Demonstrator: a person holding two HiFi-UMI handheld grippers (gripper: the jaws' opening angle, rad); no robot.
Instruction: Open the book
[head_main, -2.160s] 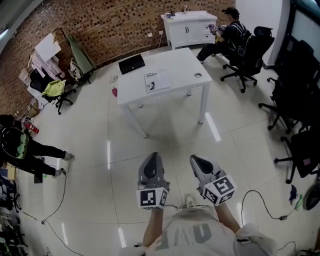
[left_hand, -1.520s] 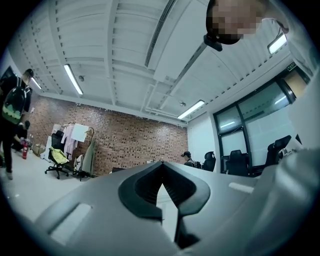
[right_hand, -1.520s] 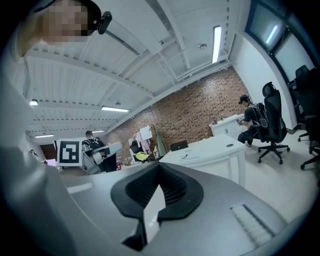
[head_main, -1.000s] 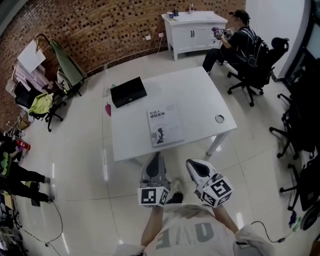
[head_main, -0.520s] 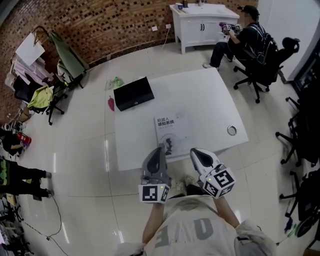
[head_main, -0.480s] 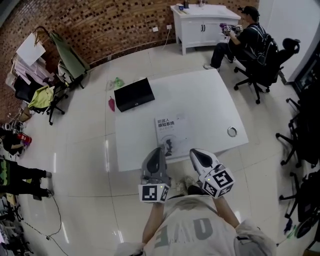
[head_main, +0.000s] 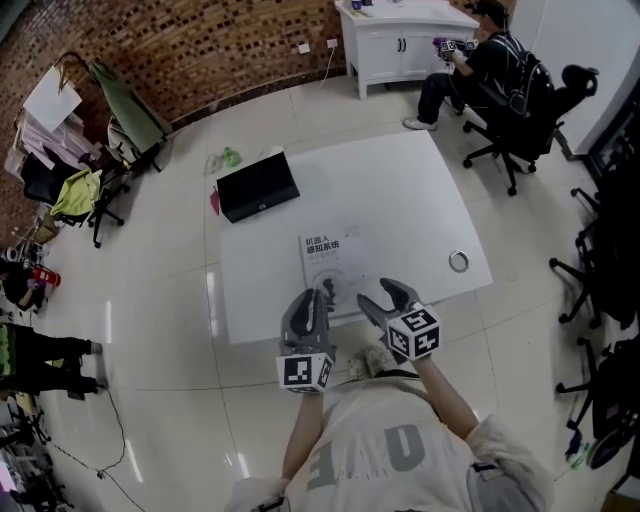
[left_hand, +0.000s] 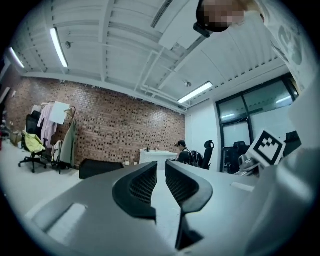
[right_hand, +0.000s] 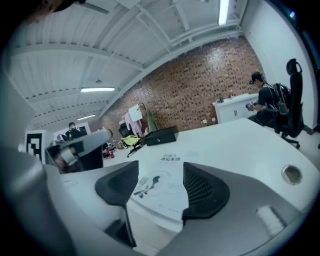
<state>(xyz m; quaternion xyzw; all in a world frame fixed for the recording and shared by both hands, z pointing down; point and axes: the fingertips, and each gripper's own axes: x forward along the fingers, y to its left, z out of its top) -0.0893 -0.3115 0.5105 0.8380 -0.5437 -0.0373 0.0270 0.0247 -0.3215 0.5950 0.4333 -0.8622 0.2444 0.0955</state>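
A closed book (head_main: 332, 255) with a white cover lies flat near the front edge of the white table (head_main: 400, 190). My left gripper (head_main: 321, 294) hangs level at the book's near left corner. Its jaws are opening, with only a thin gap and nothing between them (left_hand: 161, 170). My right gripper (head_main: 383, 297) sits at the book's near right edge, tilted slightly down. Its jaws are opening wide (right_hand: 159, 173). In the right gripper view the book (right_hand: 162, 192) lies between the pads, which do not touch it.
A black case (head_main: 257, 185) lies at the table's far left corner, and a cable grommet (head_main: 458, 262) sits near its right edge. A person sits in an office chair (head_main: 485, 60) by a white cabinet (head_main: 400, 35). More chairs stand on the right, and a clothes rack (head_main: 70, 110) on the left.
The view has closed in on the table. Both grippers moved forward and down to the book's near edge. The right jaws have spread apart, and the left jaws have parted slightly.
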